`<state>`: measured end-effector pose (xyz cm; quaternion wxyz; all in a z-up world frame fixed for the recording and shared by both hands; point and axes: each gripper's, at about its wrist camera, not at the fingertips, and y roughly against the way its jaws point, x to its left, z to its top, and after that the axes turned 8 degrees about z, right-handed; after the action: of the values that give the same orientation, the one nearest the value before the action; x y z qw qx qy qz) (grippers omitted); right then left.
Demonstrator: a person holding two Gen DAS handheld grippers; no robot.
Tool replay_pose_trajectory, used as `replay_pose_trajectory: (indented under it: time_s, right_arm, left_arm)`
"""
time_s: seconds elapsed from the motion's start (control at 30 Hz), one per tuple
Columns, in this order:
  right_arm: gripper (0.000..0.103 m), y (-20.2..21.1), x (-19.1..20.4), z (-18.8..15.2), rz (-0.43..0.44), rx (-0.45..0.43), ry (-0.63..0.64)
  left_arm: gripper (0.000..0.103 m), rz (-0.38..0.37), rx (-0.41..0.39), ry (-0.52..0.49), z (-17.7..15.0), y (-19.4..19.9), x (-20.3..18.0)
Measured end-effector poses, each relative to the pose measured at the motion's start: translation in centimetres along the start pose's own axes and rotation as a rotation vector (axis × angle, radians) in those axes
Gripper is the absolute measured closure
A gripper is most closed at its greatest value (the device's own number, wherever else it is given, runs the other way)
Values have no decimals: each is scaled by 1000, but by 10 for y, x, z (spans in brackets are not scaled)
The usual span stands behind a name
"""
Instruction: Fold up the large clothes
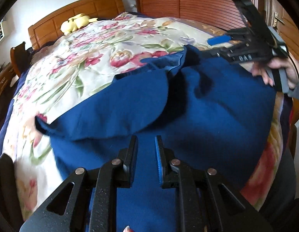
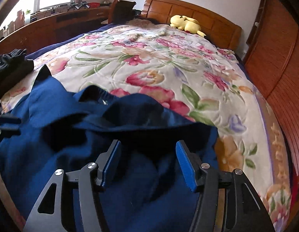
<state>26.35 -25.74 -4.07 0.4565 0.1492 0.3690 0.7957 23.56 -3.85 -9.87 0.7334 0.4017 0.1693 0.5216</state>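
So we've got this big deep-blue fleecy garment (image 1: 188, 104) lying rumpled on the floral quilted bedspread (image 1: 87, 44), at the near end of the bed. It looks soft, floppy and fairly thick, so we reckon it'll sag and drag rather than slide; best grabbed at a hem or the dark elastic-looking opening (image 2: 95, 93), not mid-panel. Our left gripper (image 1: 146, 143) sits nearly closed with blue cloth seen between the jaws; can't tell if it's pinched. Our right gripper (image 2: 147, 148) is spread, holding nothing.
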Motion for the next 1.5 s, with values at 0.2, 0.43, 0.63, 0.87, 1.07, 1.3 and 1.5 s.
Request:
replay_pose_trajectory:
  time_s: [0.2,0.43,0.63,0.87,1.07,1.3,1.5]
  right_arm:
    - [40,13,-15,-5,-2,-10,-25]
    - [38,11,-15,-14,2,-5,-55]
    - [37,-9,-6,-28,3,36,-59]
    - [37,-15,-6,-36,33,5,-111]
    - [36,-19,-11,-41,62,-8,-148]
    - [36,-20,-10,-45,55,-19,-146]
    - [36,-20,-12,-45,57,-19,-145]
  left_arm:
    - [84,-8,24,-41,13,-12,-15]
    - [84,64,56,-59,21,-31,-21]
    - [84,168,17,-73,29,-33,-13]
    - [90,147,6,24,57,-47,22]
    - [92,187,0,66,94,-74,46]
    - [92,190,-22,195,116,-77,85]
    - [92,162,-45,194,89,-52,90]
